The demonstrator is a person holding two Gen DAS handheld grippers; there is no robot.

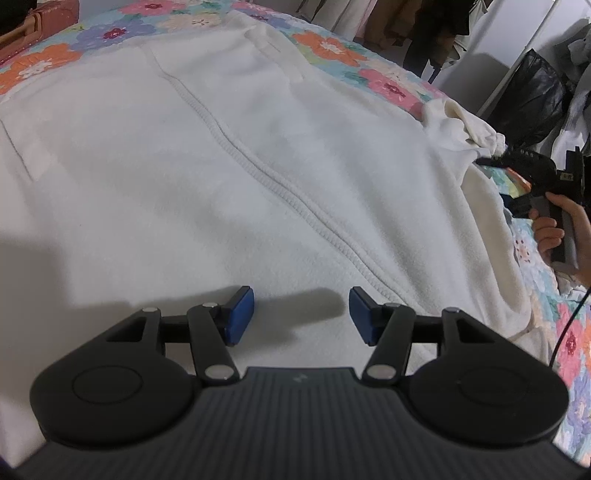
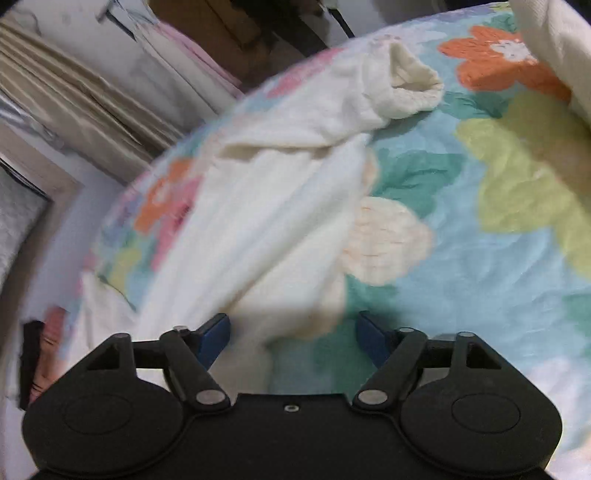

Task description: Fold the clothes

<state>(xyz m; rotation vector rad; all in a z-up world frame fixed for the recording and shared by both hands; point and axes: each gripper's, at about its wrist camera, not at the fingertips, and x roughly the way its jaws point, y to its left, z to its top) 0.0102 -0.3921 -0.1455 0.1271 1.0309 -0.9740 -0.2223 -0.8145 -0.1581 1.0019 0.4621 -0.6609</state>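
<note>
Cream fleece zip jacket [image 1: 221,166]: spread front-up across floral bedspread [image 1: 325,44], zipper [image 1: 280,184] running down the middle. We judge it soft, light, limp, prob. not slippery; best taken at hem, shoulder or cuff. Sleeve [image 2: 266,206] lies bunched, cuff [image 2: 410,85] open, on bedspread beside body. Left gripper [image 1: 301,314]: jaws wide apart, holding nothing, low over fleece; contact unclear. Right gripper [image 2: 291,336]: jaws apart, empty, above sleeve's near end. Bag [image 1: 40,22] at bed's far corner.
</note>
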